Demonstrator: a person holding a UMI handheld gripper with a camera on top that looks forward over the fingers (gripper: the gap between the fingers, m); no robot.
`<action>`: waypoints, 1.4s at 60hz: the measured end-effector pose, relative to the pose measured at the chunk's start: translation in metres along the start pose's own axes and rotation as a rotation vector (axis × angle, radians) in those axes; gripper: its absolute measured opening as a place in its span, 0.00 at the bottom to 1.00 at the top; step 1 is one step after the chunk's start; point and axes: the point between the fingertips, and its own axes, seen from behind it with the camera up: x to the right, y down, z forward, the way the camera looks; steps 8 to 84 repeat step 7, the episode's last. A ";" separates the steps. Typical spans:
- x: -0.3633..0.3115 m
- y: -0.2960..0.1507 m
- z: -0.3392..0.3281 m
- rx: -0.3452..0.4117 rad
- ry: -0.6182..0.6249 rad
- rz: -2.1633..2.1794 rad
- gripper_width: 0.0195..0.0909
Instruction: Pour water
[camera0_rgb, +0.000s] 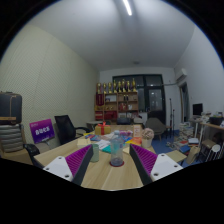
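Cups and small vessels (116, 148) sit in a loose cluster out on the wooden worktop (100, 175), and whichever of them holds the water is in that cluster, though from here I cannot tell a bottle from a cup. What matters to me is the bearing: the cluster lies straight ahead of my tool (112, 166), on the line that runs out between the two fingers, and well beyond their tips. Nothing stands between the fingers, and only bare worktop shows in the gap. I read the tool as spread wide and holding nothing, the purple pads (146, 160) facing each other across that gap.

The nearest piece, a small pale round thing (117, 160), seems to lie almost on the centre line, just ahead of the tips, with a taller blue-topped one (109, 147) behind it and a little towards the left finger. I judge the reach has not begun; the coming move is a level push forward, with little sideways correction.

Further out, an orange object (104, 128) stands at the far end of the worktop, office chairs (66, 128) ring it, a purple screen (42, 129) stands off to the left, and shelves (117, 100) of bottles line the back wall
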 end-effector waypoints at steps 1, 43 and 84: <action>0.001 -0.002 -0.007 0.002 0.002 -0.003 0.90; -0.002 -0.013 -0.040 0.013 0.002 -0.021 0.90; -0.002 -0.013 -0.040 0.013 0.002 -0.021 0.90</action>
